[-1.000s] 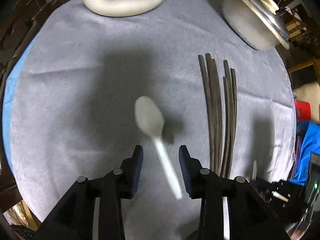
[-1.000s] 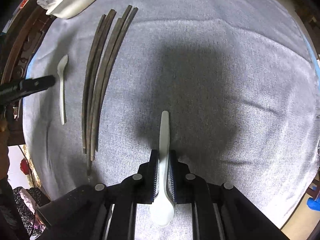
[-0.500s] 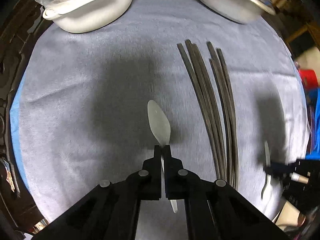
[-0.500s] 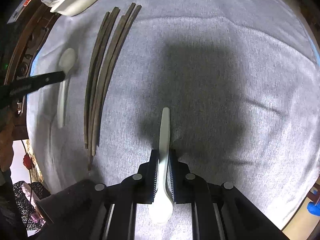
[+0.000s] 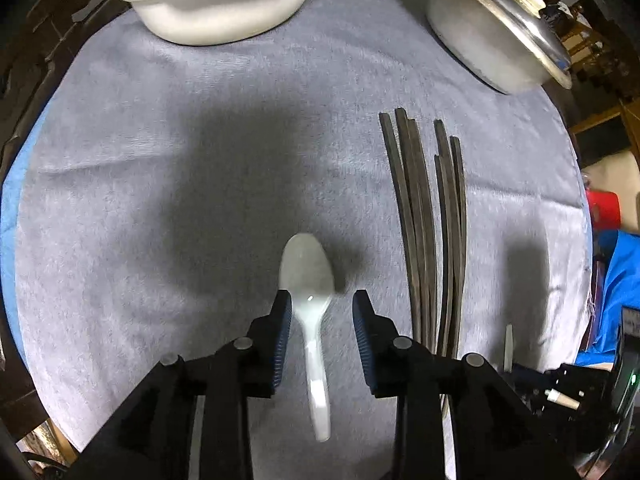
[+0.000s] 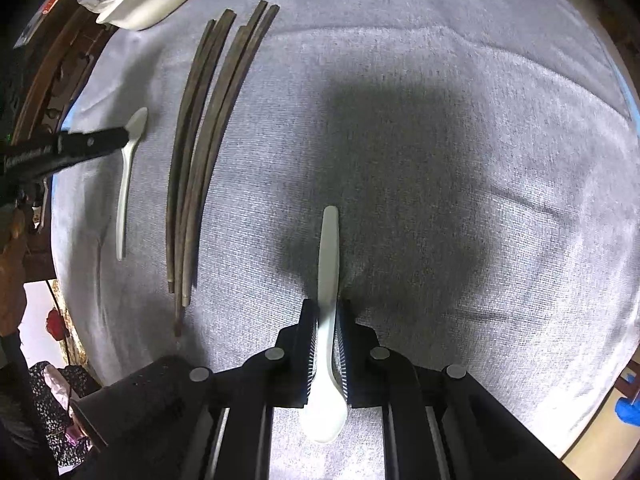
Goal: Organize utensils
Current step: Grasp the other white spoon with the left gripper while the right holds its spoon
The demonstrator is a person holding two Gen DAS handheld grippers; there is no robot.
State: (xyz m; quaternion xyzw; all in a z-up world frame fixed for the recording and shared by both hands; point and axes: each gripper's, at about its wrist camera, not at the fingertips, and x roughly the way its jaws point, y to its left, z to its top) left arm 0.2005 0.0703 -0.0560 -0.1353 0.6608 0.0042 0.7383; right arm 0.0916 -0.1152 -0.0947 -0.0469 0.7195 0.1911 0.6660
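White spoon between parted left tongs, lidded pot only here, right tongs clamping second spoon

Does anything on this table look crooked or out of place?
Mostly tidy. The dark chopsticks lie bundled but uneven, ends staggered and fanning apart. The left spoon lies slightly skewed between the open left tongs.

No readable text, brand or no. is found in either view. Faint white lettering is seen along the side of the left gripper in the right wrist view, but it's too blurred to be read. A red-and-white label strip at the table's far left edge is glimpsed too; nothing on it can be made out.
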